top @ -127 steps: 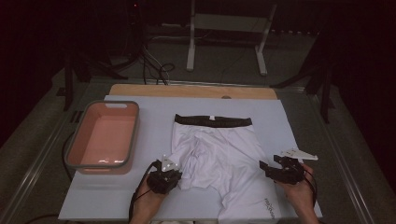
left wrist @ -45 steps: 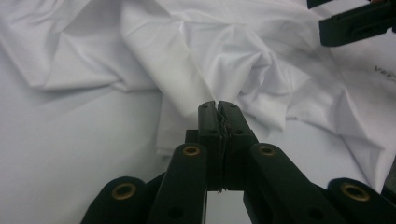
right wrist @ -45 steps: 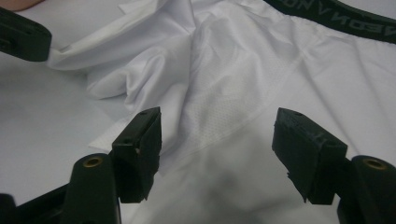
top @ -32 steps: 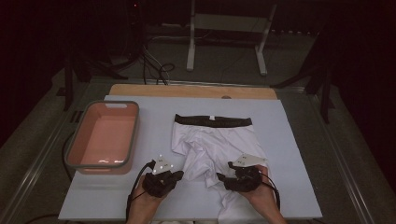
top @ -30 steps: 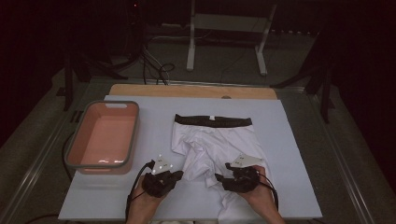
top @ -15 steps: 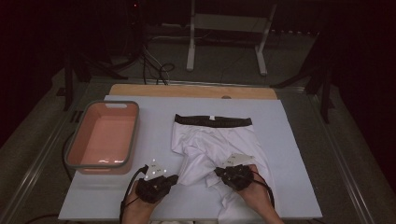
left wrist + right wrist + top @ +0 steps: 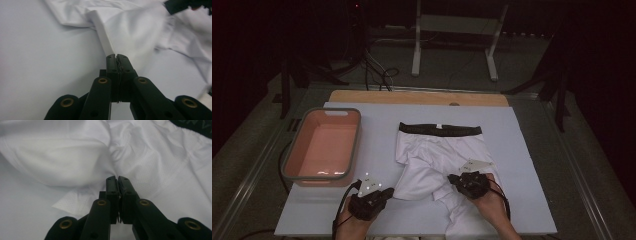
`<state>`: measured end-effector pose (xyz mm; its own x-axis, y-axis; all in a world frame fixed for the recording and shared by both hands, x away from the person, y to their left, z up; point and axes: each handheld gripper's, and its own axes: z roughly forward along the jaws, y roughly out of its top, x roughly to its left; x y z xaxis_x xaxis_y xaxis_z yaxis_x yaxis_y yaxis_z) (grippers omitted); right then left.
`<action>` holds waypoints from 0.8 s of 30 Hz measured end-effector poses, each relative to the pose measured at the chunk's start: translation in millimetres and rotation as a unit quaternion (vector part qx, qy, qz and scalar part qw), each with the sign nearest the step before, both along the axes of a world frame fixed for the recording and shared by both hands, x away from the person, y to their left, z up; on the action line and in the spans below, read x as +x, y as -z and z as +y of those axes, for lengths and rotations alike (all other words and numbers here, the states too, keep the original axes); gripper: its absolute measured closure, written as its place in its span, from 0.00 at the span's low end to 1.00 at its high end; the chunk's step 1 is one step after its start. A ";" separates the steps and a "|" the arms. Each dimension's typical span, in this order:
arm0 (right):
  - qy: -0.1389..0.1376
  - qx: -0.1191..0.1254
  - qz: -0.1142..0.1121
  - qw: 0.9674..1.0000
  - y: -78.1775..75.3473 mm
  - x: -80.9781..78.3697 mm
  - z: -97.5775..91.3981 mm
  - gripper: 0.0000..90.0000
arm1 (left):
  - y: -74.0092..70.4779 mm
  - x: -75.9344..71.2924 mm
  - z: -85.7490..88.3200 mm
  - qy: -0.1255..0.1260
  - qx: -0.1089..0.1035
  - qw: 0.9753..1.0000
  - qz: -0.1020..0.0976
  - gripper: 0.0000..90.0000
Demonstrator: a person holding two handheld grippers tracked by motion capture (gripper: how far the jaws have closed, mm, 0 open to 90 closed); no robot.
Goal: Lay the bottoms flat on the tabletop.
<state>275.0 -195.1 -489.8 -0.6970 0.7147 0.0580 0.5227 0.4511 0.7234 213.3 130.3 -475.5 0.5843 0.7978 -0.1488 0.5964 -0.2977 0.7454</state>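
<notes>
A table with a pale lilac top (image 7: pixel 512 150); white boxer shorts (image 7: pixel 439 155) at centre, pink basin (image 7: pixel 323 146) at nine o'clock.

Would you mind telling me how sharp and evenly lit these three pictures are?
High view: the white mat and white shorts are lit, the surroundings nearly black, with soft detail. Left gripper view: the jaws and the hem pinched in the left gripper are crisp, while the cloth at upper right smears with blur. Right gripper view: the right gripper is sharp; the nearer fabric is softly shadowed, without glare.
</notes>
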 end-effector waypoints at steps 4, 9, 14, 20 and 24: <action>0.005 -0.016 0.008 1.000 5.8 2.9 2.0 0.94 | 1.1 4.4 5.0 -0.024 0.008 1.000 -0.003 1.00; 0.006 -0.027 0.005 1.000 8.0 4.7 5.3 0.91 | 1.9 6.8 9.9 -0.048 0.016 0.999 -0.006 1.00; 0.012 -0.022 0.008 1.000 9.8 9.7 7.0 0.91 | 4.3 8.2 12.8 -0.062 0.023 0.998 -0.001 0.99; 0.016 -0.027 0.009 0.999 11.5 11.8 9.0 0.88 | 10.3 12.8 12.2 -0.079 0.027 0.996 0.010 0.82; 0.023 -0.023 0.007 0.999 10.3 11.2 8.9 0.75 | 8.8 12.2 3.0 -0.067 0.031 0.997 0.004 0.70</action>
<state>286.2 -186.1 -500.1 -0.6625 0.7483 0.0336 0.5539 0.4591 0.6945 225.4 133.3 -484.4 0.4709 0.8763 -0.1014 0.6399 -0.2603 0.7230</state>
